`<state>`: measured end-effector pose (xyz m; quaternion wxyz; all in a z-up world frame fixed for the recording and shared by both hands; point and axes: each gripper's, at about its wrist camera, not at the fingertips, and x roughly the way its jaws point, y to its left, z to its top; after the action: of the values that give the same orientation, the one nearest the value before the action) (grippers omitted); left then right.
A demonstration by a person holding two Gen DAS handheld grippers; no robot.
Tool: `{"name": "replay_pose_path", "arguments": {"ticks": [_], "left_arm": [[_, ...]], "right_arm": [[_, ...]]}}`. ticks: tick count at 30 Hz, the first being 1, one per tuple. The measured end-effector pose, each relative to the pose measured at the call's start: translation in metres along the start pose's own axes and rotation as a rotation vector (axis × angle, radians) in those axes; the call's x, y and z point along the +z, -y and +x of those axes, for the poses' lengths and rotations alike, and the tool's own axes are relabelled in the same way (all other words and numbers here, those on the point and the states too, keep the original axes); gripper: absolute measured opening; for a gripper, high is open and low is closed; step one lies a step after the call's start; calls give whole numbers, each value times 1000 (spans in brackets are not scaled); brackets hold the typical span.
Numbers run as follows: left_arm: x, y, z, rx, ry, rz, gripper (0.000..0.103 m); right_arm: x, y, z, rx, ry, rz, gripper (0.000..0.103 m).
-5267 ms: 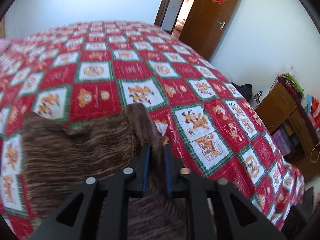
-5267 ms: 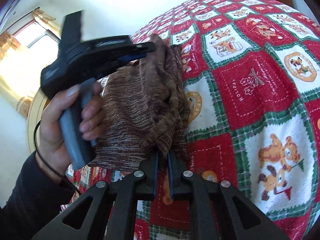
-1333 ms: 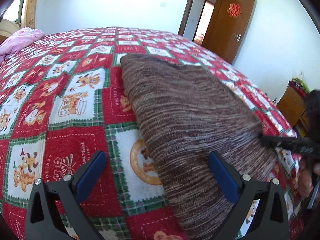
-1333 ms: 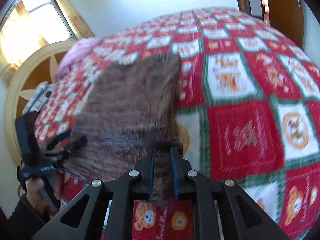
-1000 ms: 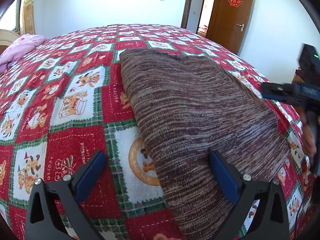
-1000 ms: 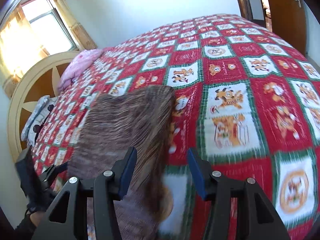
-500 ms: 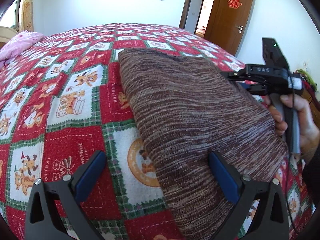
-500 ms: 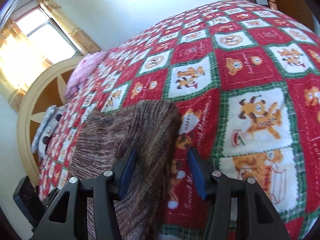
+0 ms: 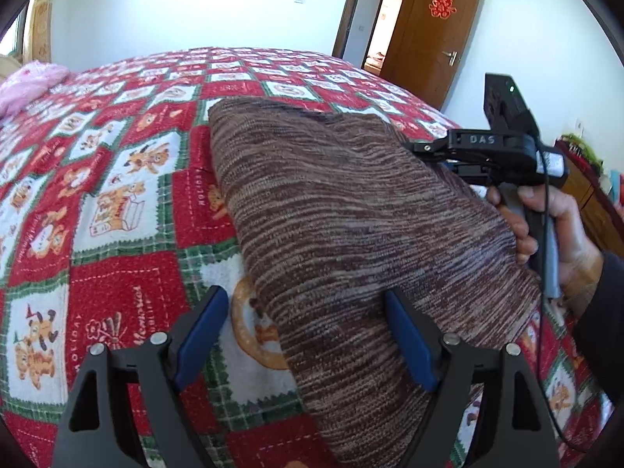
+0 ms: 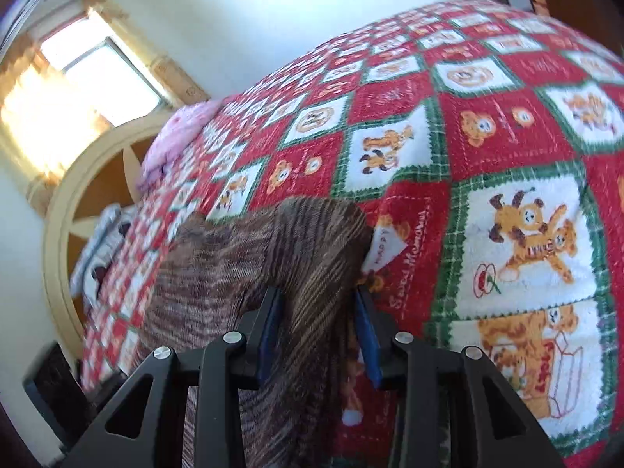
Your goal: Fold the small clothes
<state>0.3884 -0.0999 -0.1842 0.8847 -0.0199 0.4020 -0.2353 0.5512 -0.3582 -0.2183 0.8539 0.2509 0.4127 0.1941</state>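
Observation:
A brown striped knit garment (image 9: 351, 214) lies folded on the red patchwork bedspread (image 9: 117, 234). My left gripper (image 9: 308, 335) is open, its blue pads on either side of the garment's near left edge. My right gripper (image 10: 318, 323) is partly open, its jaws straddling a raised fold of the garment (image 10: 304, 257) at its far right corner. In the left wrist view the right gripper (image 9: 425, 148) reaches in from the right at the garment's edge, held by a hand (image 9: 553, 226).
A pink pillow (image 9: 27, 85) lies at the head of the bed by a round wooden headboard (image 10: 78, 202). A brown door (image 9: 429, 27) stands open at the far wall. A wooden cabinet (image 9: 596, 202) is at the right.
Both grippers let go of the garment after laying it flat. The right gripper then moved in over the garment's corner and narrowed its jaws. The left gripper's jaws have closed in a little.

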Motion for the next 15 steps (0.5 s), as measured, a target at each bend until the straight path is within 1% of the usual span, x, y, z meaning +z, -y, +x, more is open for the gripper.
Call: {"name": "replay_pose_path", "arguments": {"ticks": [2, 3, 4, 5, 6, 7, 12, 15], "left_arm": [[1, -1, 2, -9, -5, -8, 86], [2, 0, 2, -7, -9, -1, 87], [2, 3, 3, -1, -14, 10, 88], [2, 4, 4, 7, -14, 18, 88], [2, 5, 3, 10, -12, 22, 88], [2, 5, 3, 9, -12, 20, 88], [1, 10, 3, 33, -18, 39, 86], [3, 9, 5, 30, -29, 36, 86]], "right_arm": [[0, 2, 0, 7, 5, 13, 36], [-1, -1, -1, -1, 5, -8, 35], [-3, -4, -2, -3, 6, -27, 31], [-6, -6, -4, 11, 10, -38, 24], [-7, -5, -5, 31, 10, -39, 21], [-7, -4, -5, 38, 6, -35, 19], [-5, -2, 1, 16, -1, -22, 20], [-4, 1, 3, 29, -12, -6, 20]]}}
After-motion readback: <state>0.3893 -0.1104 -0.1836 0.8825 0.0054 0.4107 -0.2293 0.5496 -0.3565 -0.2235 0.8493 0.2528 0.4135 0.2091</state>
